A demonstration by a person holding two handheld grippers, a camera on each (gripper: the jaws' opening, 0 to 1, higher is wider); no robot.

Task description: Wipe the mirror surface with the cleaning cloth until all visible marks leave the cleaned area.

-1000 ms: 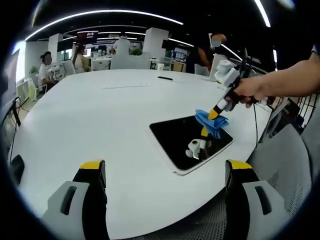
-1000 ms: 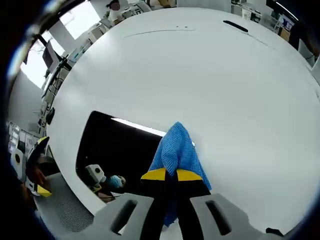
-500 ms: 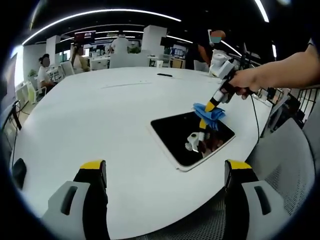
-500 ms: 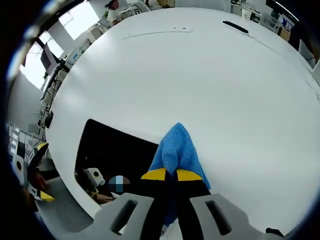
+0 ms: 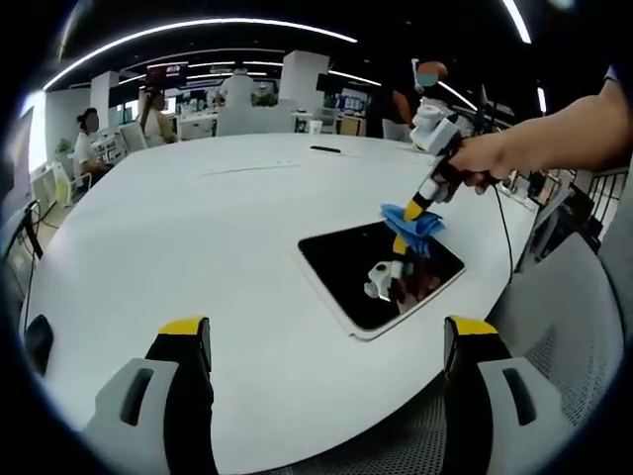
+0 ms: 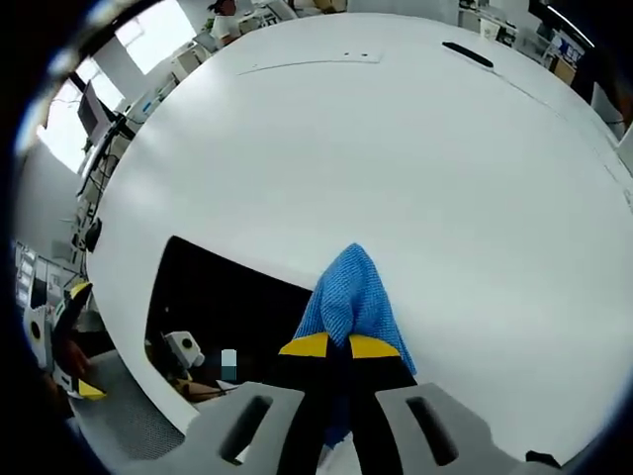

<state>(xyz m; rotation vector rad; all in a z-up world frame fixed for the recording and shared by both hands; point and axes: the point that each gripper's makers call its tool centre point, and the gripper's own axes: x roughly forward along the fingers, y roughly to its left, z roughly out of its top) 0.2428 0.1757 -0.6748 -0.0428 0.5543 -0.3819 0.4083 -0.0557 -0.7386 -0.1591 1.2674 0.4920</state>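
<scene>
A dark rectangular mirror (image 5: pixel 381 273) with a white rim lies flat on the white table (image 5: pixel 198 228), toward its right edge. My right gripper (image 5: pixel 413 210), held by a hand, is shut on the blue cleaning cloth (image 5: pixel 412 224) and presses it at the mirror's far right corner. In the right gripper view the cloth (image 6: pixel 348 299) hangs forward from my closed right gripper (image 6: pixel 339 345), at the edge of the mirror (image 6: pixel 229 302). My left gripper (image 5: pixel 326 332) stands open over the table's near edge, with nothing between its jaws, well short of the mirror.
A black pen-like object (image 5: pixel 325 150) lies far back on the table, also seen as a dark object (image 6: pixel 465 52). Mesh chairs (image 5: pixel 554 327) stand at the right of the table. Several people sit or stand at desks in the background (image 5: pixel 148 114).
The right gripper with the cloth slid a little from the mirror's right side toward its far corner; over the last half second it barely moved. My left gripper stays open and still.
</scene>
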